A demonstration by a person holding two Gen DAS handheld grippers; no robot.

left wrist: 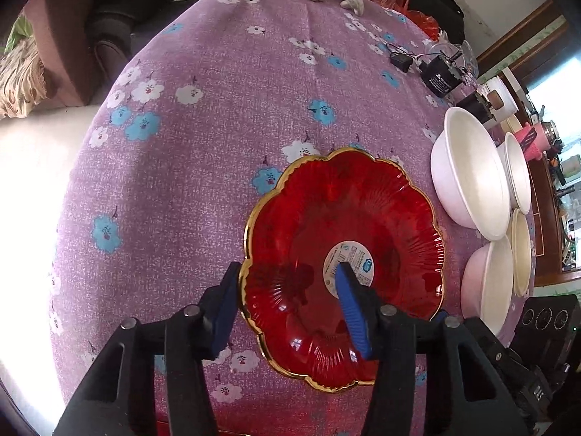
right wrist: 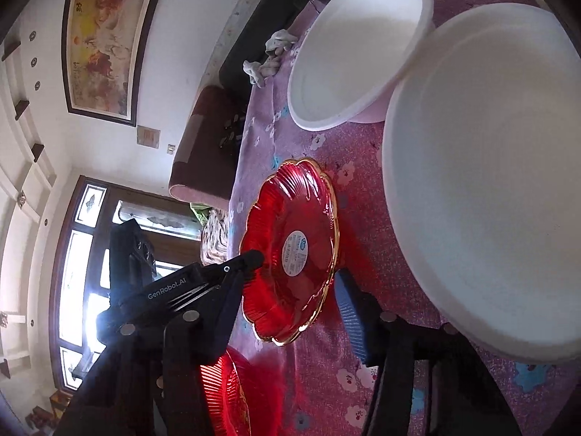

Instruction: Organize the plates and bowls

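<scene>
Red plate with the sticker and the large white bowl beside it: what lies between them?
Only bare flowered tablecloth separates the red plate from the large white bowl, seen in the right wrist view.

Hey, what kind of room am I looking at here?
Probably a living or dining room in a home. A table under a purple floral cloth holds a red plate and white bowls; a framed painting hangs on the wall, and a sofa arm stands beside the table.
</scene>
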